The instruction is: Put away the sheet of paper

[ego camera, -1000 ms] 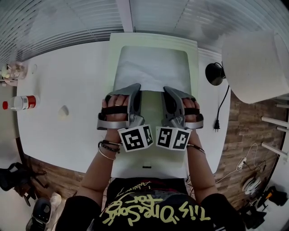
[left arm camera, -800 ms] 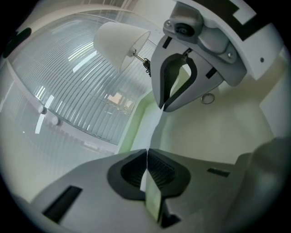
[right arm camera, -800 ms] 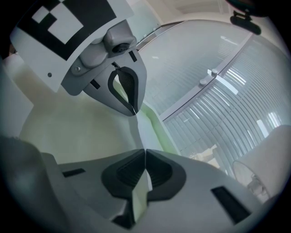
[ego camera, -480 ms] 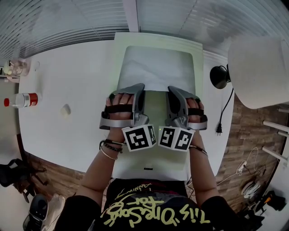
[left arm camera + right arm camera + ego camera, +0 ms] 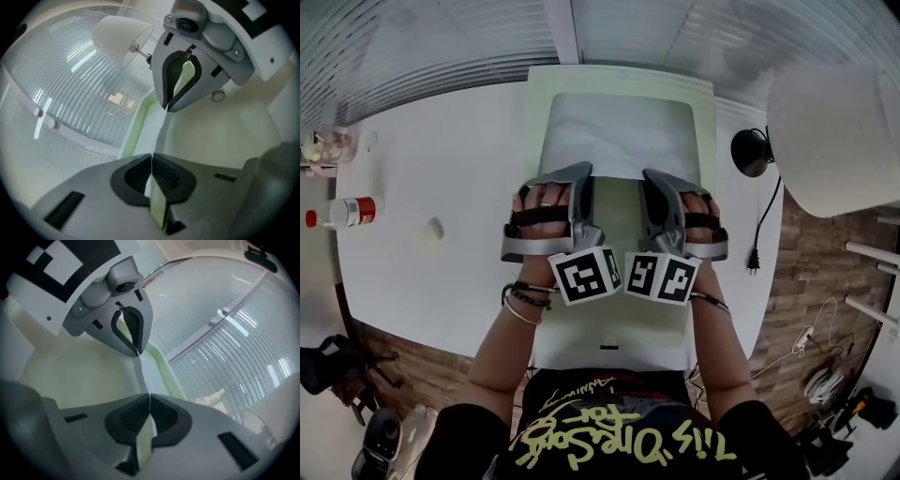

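Person: black short-sleeved T-shirt (image 5: 609,427) with yellow-green handwritten lettering across the chest. Left wrist carries a stack of bracelets (image 5: 523,302), dark beads plus thin bangles. Right wrist has one thin bangle (image 5: 703,300).

Left gripper (image 5: 580,171) and right gripper (image 5: 649,176): matte grey moulded shells, each with black straps (image 5: 534,217) across the hand. Rear of each shell carries a white marker cube (image 5: 586,275) with black square patterns.

Jaw faces: black ribbed pads (image 5: 166,172) set in dark rounded recesses. The grey housing has small dark rectangular slots.

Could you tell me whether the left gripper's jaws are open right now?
No, the left gripper has its jaws pressed together on the near edge of the sheet of paper.
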`<action>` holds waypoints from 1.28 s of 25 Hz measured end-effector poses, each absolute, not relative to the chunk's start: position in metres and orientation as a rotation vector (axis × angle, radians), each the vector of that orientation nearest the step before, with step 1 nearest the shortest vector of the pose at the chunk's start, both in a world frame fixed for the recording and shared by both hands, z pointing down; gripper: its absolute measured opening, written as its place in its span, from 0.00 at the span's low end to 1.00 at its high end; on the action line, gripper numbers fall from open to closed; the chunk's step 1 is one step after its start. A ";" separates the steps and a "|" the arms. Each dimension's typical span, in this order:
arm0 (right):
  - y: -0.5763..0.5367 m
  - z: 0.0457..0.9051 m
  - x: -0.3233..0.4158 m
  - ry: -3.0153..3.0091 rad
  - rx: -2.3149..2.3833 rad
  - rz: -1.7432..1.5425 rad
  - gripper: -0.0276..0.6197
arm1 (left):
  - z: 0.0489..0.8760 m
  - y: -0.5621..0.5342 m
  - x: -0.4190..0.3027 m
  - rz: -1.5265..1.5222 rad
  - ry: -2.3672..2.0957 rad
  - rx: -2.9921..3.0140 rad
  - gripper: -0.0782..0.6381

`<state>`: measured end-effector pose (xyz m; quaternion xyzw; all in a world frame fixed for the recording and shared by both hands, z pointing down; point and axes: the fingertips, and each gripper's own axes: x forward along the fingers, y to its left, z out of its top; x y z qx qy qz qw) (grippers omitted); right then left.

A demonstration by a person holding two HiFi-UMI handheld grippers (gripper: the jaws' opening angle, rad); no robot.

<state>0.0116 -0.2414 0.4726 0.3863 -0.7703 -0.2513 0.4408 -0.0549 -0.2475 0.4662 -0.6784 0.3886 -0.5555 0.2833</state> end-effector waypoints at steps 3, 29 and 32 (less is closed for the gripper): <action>-0.244 0.474 0.013 -1.906 0.954 -0.631 0.05 | 0.468 -0.250 -0.054 -1.483 1.052 -1.831 0.12; -0.245 0.482 0.008 -1.942 0.914 -0.541 0.22 | 0.476 -0.255 -0.064 -1.516 1.085 -1.889 0.32; -0.243 0.485 0.008 -1.930 0.896 -0.547 0.25 | 0.477 -0.253 -0.065 -1.527 1.079 -1.894 0.34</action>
